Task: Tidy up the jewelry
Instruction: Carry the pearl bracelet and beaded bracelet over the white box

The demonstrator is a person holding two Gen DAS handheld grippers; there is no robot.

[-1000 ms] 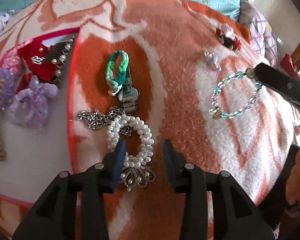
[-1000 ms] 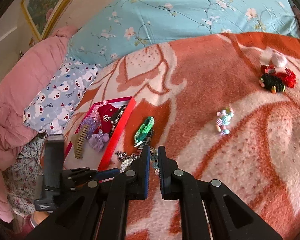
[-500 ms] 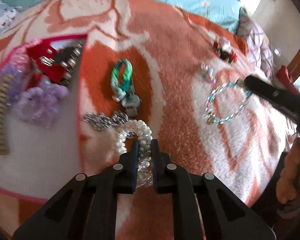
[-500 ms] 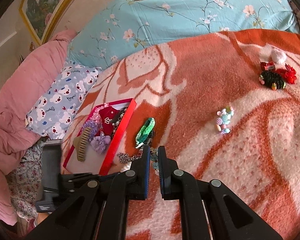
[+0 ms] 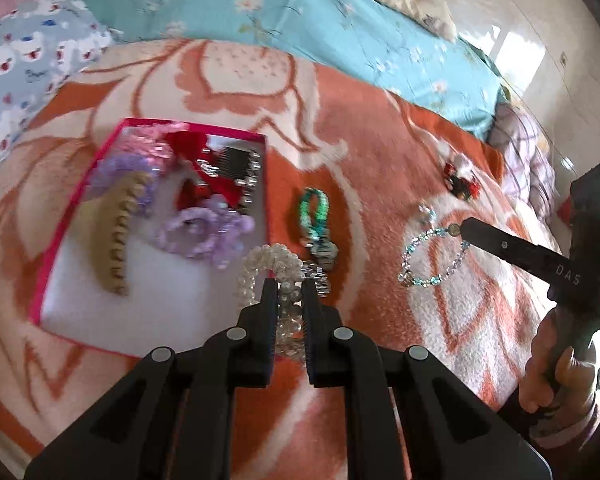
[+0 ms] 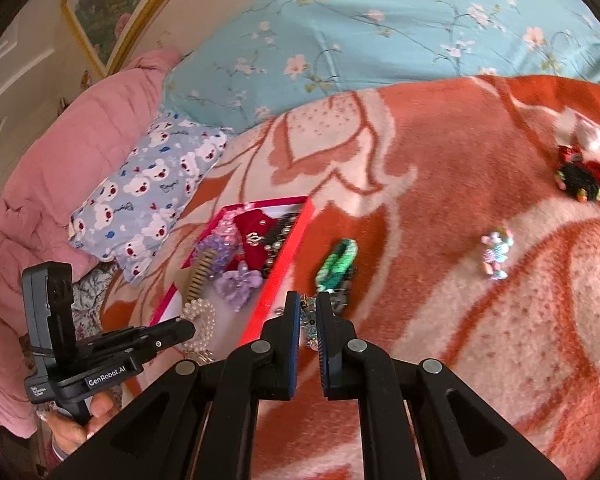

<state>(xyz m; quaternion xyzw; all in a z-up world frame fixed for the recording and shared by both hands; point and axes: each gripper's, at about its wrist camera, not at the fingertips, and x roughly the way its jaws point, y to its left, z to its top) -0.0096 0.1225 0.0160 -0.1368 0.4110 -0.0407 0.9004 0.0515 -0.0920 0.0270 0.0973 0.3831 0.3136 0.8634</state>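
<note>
My left gripper [image 5: 287, 286] is shut on a white pearl bracelet [image 5: 270, 262] and holds it in the air over the right edge of the red box [image 5: 73, 204]. In the right wrist view the pearl bracelet [image 6: 199, 312] hangs from the left gripper [image 6: 189, 327] above the red box [image 6: 286, 258]. My right gripper [image 6: 308, 300] is shut on a blue bead bracelet [image 6: 309, 322]. In the left wrist view the bead bracelet [image 5: 432, 258] dangles as a loop from the right gripper [image 5: 465, 227].
On the orange blanket [image 5: 380, 152] lie a green braided band with a watch [image 5: 316, 220], a silver chain [image 5: 319, 278], a small bead charm [image 6: 496, 252] and red-black hair pieces [image 6: 582, 178]. The box holds a tan hair claw [image 5: 116, 240] and purple scrunchies [image 5: 208, 232].
The left gripper's jaws closed on the pearl bracelet, then lifted it off the blanket and carried it left toward the box. The right gripper kept its hold on the bead bracelet.
</note>
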